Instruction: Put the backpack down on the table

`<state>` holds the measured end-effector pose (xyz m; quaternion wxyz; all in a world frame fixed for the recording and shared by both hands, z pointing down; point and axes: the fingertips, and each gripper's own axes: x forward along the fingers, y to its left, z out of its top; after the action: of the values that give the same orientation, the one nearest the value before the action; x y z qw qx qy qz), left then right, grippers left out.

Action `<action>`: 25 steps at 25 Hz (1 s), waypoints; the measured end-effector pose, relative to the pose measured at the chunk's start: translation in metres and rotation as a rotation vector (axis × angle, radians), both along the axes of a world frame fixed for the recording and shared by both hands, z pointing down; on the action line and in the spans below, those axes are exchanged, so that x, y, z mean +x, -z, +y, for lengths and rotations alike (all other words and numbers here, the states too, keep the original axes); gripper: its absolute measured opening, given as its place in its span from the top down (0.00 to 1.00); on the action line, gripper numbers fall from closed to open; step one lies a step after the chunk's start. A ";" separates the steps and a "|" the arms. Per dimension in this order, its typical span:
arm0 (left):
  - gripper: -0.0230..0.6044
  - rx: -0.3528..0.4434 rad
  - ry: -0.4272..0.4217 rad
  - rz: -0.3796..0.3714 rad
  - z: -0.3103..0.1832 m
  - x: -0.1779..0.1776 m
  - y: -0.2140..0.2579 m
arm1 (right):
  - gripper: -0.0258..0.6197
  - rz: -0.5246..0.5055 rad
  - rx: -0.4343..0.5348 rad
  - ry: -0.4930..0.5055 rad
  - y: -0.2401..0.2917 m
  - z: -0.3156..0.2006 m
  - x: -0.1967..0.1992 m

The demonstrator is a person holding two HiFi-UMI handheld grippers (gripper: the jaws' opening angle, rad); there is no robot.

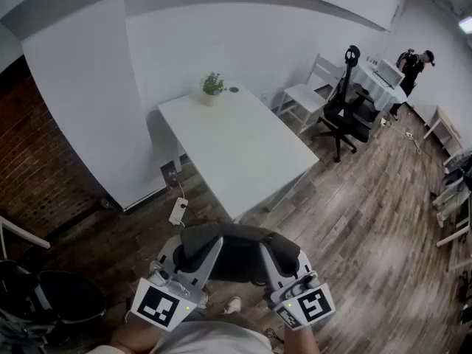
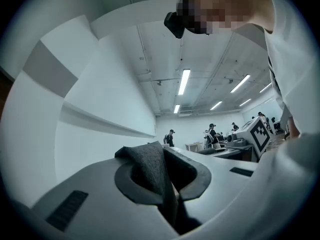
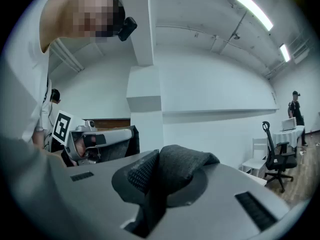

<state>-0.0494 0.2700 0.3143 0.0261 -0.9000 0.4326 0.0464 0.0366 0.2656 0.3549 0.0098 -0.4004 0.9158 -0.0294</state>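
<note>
In the head view a dark grey backpack [image 1: 240,255] hangs close to my body, above the wooden floor and short of the white table's [image 1: 236,150] near corner. My left gripper [image 1: 212,251] is shut on its left side and my right gripper [image 1: 268,255] on its right side. Seen from the left gripper view, a fold of grey backpack fabric [image 2: 148,170] is pinched between the shut jaws of the left gripper [image 2: 167,186]. The right gripper view shows the same: woven fabric [image 3: 176,170] clamped in the right gripper [image 3: 154,186], with the left gripper [image 3: 95,140] across from it.
A small potted plant [image 1: 212,87] stands at the table's far end. A white chair [image 1: 306,96] and a black office chair [image 1: 345,116] are to the table's right. A white power strip [image 1: 178,211] lies on the floor by the wall. A black bin [image 1: 66,301] sits at lower left.
</note>
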 end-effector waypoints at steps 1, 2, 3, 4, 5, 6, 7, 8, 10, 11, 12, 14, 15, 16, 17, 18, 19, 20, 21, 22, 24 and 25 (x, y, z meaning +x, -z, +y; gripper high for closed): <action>0.89 -0.001 0.003 0.000 0.000 -0.001 0.000 | 0.87 -0.005 -0.007 0.007 0.000 0.001 -0.001; 0.89 -0.001 0.006 0.000 0.001 -0.002 0.001 | 0.87 -0.010 -0.013 0.012 0.001 0.001 -0.002; 0.89 0.000 0.010 -0.001 0.002 -0.003 0.001 | 0.87 -0.015 -0.018 0.016 0.001 0.002 -0.003; 0.89 0.001 0.013 -0.004 0.004 -0.002 0.001 | 0.87 -0.018 -0.021 0.019 0.001 0.004 -0.002; 0.89 0.001 0.019 -0.008 0.005 -0.001 0.000 | 0.87 -0.021 -0.021 0.022 0.001 0.005 -0.001; 0.89 0.001 0.028 -0.011 0.006 0.001 0.000 | 0.87 -0.022 -0.019 0.027 0.001 0.007 0.001; 0.89 0.001 0.040 -0.011 0.006 0.003 -0.001 | 0.87 -0.023 -0.017 0.035 0.002 0.008 0.002; 0.89 0.003 0.052 -0.010 0.007 0.005 0.000 | 0.87 -0.026 -0.015 0.045 0.002 0.010 0.004; 0.89 0.007 0.081 -0.009 0.008 0.009 0.001 | 0.87 -0.033 -0.013 0.069 0.004 0.014 0.009; 0.89 0.007 0.097 -0.008 0.007 0.011 0.001 | 0.87 -0.036 -0.013 0.083 0.005 0.016 0.011; 0.89 0.007 0.114 -0.007 0.006 0.012 0.000 | 0.87 -0.038 -0.013 0.099 0.006 0.018 0.012; 0.89 0.024 0.147 -0.011 0.003 0.014 0.001 | 0.87 -0.034 -0.005 0.132 0.008 0.021 0.017; 0.89 0.036 0.159 -0.012 0.002 0.018 0.002 | 0.87 -0.029 0.002 0.146 0.008 0.022 0.020; 0.89 0.045 0.169 -0.009 0.001 0.022 0.002 | 0.87 -0.025 0.008 0.155 0.008 0.024 0.025; 0.89 0.050 0.177 -0.005 0.000 0.028 0.003 | 0.87 -0.022 0.014 0.162 0.009 0.024 0.030; 0.89 0.054 0.182 0.000 -0.001 0.032 0.004 | 0.87 -0.020 0.017 0.166 0.011 0.024 0.034; 0.89 0.056 0.186 0.005 -0.003 0.035 0.005 | 0.87 -0.019 0.020 0.168 0.012 0.023 0.037; 0.89 0.059 0.187 0.010 -0.006 0.037 0.006 | 0.87 -0.017 0.022 0.169 0.014 0.022 0.040; 0.89 0.062 0.185 0.015 -0.009 0.040 0.006 | 0.87 -0.014 0.025 0.168 0.015 0.020 0.042; 0.89 0.067 0.182 0.018 -0.012 0.041 0.006 | 0.87 -0.010 0.028 0.165 0.015 0.017 0.044; 0.89 0.079 0.168 0.021 -0.021 0.042 0.004 | 0.87 -0.001 0.036 0.154 0.015 0.009 0.044; 0.89 0.082 0.157 0.020 -0.027 0.042 0.003 | 0.87 0.003 0.038 0.143 0.014 0.003 0.044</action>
<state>-0.0074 0.2435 0.3117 0.0620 -0.8611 0.4997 0.0710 0.0804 0.2690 0.3406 0.0138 -0.3337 0.9425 -0.0118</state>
